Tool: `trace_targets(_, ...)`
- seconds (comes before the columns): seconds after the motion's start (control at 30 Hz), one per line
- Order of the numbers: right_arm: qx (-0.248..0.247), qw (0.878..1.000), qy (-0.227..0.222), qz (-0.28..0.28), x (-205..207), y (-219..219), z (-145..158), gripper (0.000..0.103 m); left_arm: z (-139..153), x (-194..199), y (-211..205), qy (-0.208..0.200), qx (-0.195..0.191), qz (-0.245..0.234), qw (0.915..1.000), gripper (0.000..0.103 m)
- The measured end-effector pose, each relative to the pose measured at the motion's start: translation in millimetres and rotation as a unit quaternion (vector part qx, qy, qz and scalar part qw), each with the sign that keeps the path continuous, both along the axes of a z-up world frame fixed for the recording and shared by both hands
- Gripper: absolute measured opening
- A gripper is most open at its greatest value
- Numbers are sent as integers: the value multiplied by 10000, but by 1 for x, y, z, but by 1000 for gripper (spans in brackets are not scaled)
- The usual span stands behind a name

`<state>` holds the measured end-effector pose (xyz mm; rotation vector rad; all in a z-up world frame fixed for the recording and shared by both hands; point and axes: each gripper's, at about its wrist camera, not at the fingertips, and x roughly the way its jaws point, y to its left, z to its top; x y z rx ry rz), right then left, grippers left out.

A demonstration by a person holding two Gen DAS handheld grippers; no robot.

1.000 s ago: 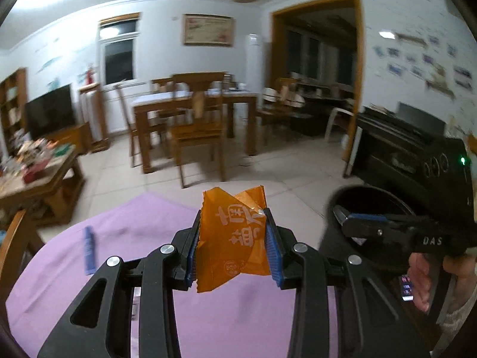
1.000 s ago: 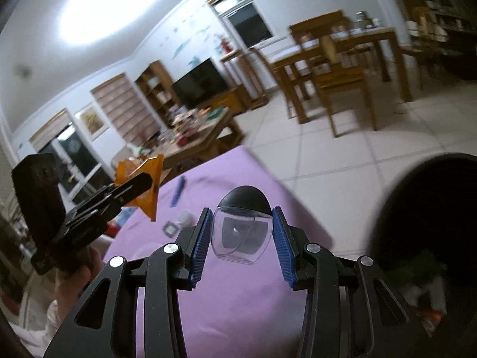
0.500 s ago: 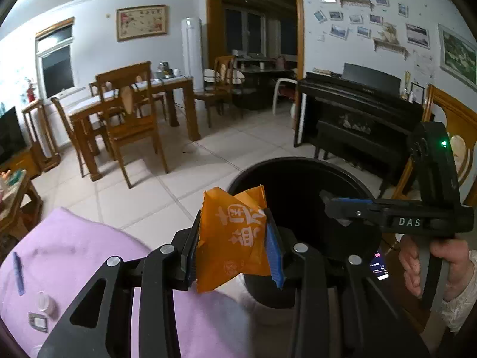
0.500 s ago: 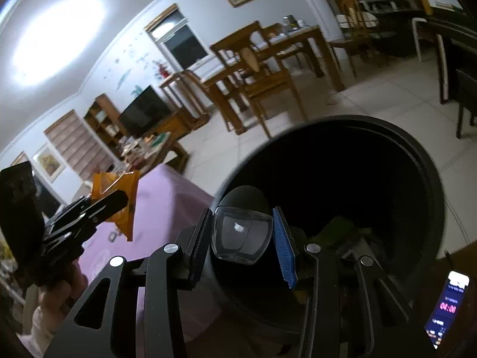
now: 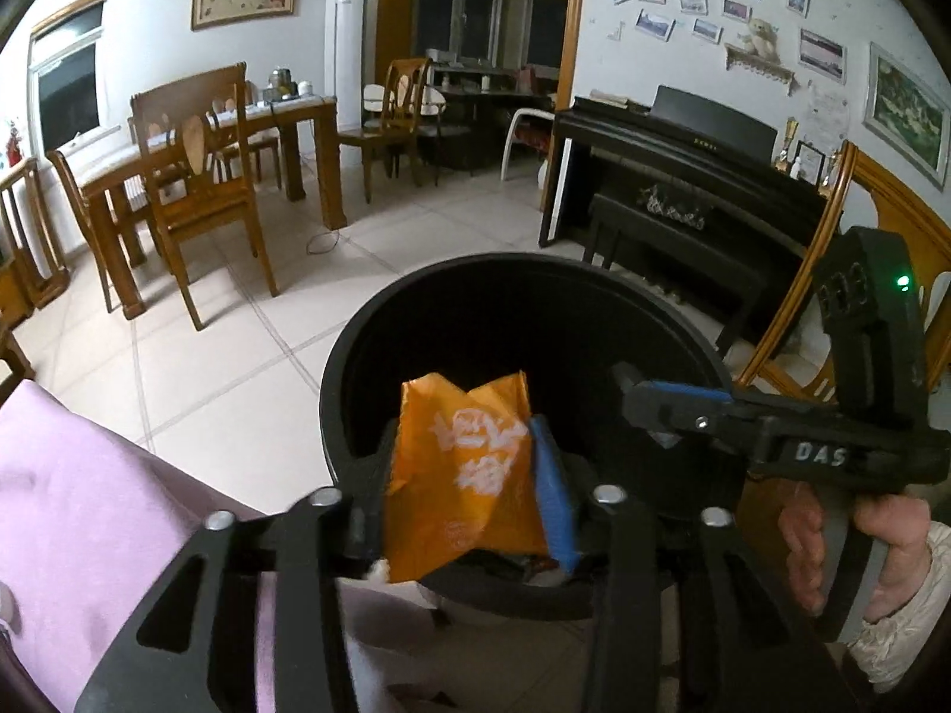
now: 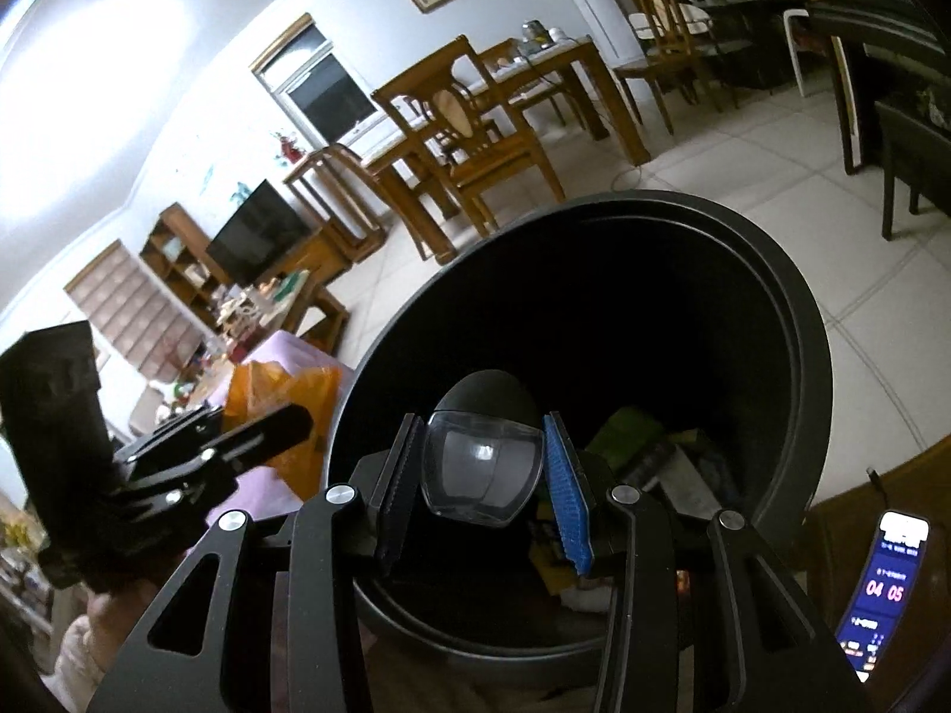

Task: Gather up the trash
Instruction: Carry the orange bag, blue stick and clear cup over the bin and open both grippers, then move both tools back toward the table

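Left gripper [image 5: 469,505] pinches an orange wrapper [image 5: 466,469] between its pads, held over the near rim of the black bin [image 5: 356,356]. Right gripper [image 6: 484,475] clamps a clear plastic cup [image 6: 481,469] with a dark domed part behind it, over the bin's open mouth. Bin stands on tiled floor beside the purple cloth [image 5: 89,511]; other trash lies at its bottom. Phone [image 6: 888,582] with timer sits right of the bin.

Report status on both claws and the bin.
Left claw shut on orange wrapper. Right claw shut on clear cup. Both over black bin. Nothing blocking.
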<state>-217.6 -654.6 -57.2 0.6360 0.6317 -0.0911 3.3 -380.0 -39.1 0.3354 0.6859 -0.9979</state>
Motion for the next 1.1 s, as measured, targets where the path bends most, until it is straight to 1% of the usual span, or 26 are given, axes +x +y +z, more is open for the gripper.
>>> trace_targets(0.03,-2,10000,-32,4,-2,2,1,47,0,0,2,-10,10,37,10000,82)
trace_targets(0.07,-70,9999,-80,-29,-4,2,4,58,1,0,6,-69,-28,103,9999,89)
trace_targets(0.1,-137,9998,-103,-90,-4,1,7,73,4,0,10,-149,-78,149,9997,93)
trace_targets(0.13,-157,9997,-142,-129,-6,1,8,77,5,0,11,-188,-76,164,9997,93)
trace_targets(0.2,-95,9998,-171,-81,-5,9,10,78,7,2,16,-196,-71,207,9996,93)
trace_targets(0.3,-164,9998,-136,2,4,13,10,78,12,8,27,-202,-123,327,9992,93)
trace_targets(0.4,-184,9996,-125,151,17,23,11,78,16,19,49,-222,-195,546,9981,93)
trace_targets(0.53,-317,9984,-106,457,42,49,16,78,22,47,90,-213,-330,1035,9939,93)
trace_targets(0.57,-376,9975,-103,596,51,61,18,78,23,59,108,-213,-379,1249,9912,93)
trace_targets(0.6,-422,9967,-101,693,58,68,19,78,24,66,117,-225,-394,1378,9894,93)
trace_targets(0.63,-489,9954,-94,821,66,79,21,78,25,78,135,-260,-399,1626,9855,93)
trace_targets(0.7,-630,9914,-86,1141,85,109,24,78,26,96,161,-258,-417,1967,9792,93)
trace_targets(0.73,-664,9897,-81,1262,90,120,25,78,26,112,184,-209,-462,2254,9729,93)
trace_targets(0.8,-707,9843,-73,1614,109,152,27,77,25,134,214,-171,-481,2675,9622,93)
trace_targets(0.83,-726,9812,-60,1789,119,168,28,76,23,146,230,-150,-474,2901,9557,93)
trace_targets(0.87,-762,9775,-44,1967,129,183,29,75,19,163,254,-85,-458,3240,9449,93)
trace_targets(0.97,-906,9627,25,2551,163,236,37,70,11,198,295,120,-394,3796,9242,93)
trace_targets(1.0,-979,9573,50,2721,176,254,38,69,7,209,304,168,-333,3905,9199,93)
trace_targets(1.03,-1063,9517,81,2881,189,273,40,69,3,223,312,221,-193,3994,9163,92)
trace_targets(1.07,-1101,9479,107,2986,198,287,40,68,0,232,315,265,-97,4014,9155,91)
trace_targets(1.1,-1121,9429,148,3134,212,304,40,67,-5,243,317,337,64,4037,9143,82)
